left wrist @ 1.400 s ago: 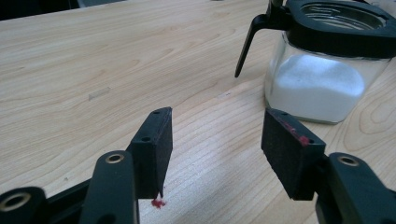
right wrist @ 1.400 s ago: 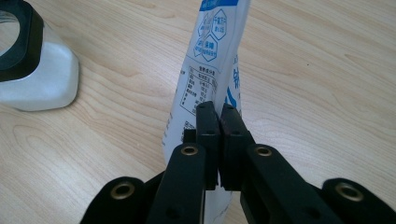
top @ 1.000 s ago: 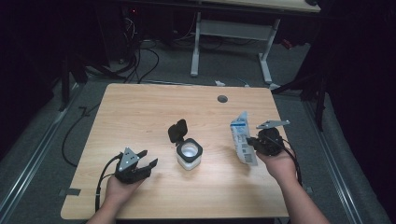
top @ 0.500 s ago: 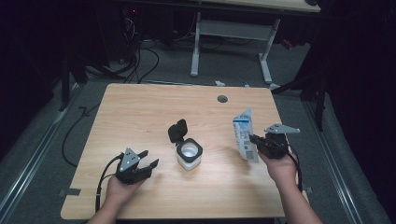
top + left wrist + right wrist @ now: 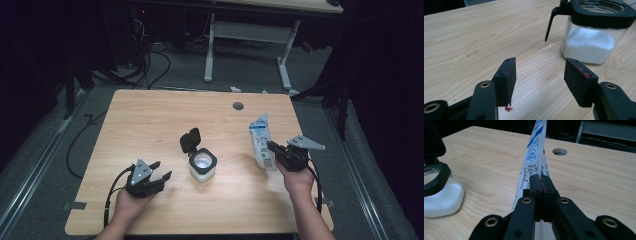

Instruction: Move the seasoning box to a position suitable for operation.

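Observation:
A white and blue pouch [image 5: 261, 135] stands upright at the right side of the table, and my right gripper [image 5: 273, 146] is shut on its lower edge. In the right gripper view the two jaws [image 5: 541, 182] press together on the thin pouch [image 5: 534, 152]. A square glass jar [image 5: 202, 165] of white powder sits mid-table with its black flip lid [image 5: 190, 140] open. My left gripper [image 5: 161, 169] rests low on the table left of the jar, open with nothing between its pads [image 5: 539, 77]; the jar [image 5: 589, 47] stands just beyond them.
The wooden table [image 5: 150, 120] has a round cable hole [image 5: 238, 106] at its far right. Beyond the far edge stand a white desk frame [image 5: 250, 30] and loose cables [image 5: 150, 60] on the floor. The room around is dark.
My right hand has sunk a little with the pouch still pinched in its jaws. The left hand and the jar have stayed where they were.

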Available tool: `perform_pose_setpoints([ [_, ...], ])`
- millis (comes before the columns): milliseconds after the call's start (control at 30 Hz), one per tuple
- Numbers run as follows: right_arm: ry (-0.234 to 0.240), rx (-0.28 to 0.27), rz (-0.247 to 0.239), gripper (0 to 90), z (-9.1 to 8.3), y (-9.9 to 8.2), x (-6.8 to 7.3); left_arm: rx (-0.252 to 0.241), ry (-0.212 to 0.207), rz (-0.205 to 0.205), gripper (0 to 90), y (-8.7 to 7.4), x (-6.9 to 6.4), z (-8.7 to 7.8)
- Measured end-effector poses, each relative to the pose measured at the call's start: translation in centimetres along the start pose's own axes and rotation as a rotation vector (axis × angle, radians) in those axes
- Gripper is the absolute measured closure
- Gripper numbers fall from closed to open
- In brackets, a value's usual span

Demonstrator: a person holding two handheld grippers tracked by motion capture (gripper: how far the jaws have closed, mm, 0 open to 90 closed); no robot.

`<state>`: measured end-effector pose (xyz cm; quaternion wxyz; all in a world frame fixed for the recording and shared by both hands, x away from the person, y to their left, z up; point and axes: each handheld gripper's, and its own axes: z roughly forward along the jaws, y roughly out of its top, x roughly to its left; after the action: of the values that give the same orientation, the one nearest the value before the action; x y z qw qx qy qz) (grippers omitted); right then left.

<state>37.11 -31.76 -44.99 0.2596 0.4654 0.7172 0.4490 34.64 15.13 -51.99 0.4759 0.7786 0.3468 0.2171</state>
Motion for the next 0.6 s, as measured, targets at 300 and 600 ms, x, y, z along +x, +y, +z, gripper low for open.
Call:
perform_pose_setpoints([
  [300, 0.015, -0.032, -0.005, 90.0, 1.5, 0.1, -0.2, 0.003, 0.012, -0.009, 43.5, -0.1, 0.0, 0.0],
  [600, -0.001, -0.041, 0.006, 90.0, 3.7, 0.9, -0.6, 0.005, 0.009, -0.009, 43.6, -0.3, 0.1, 0.0],
])
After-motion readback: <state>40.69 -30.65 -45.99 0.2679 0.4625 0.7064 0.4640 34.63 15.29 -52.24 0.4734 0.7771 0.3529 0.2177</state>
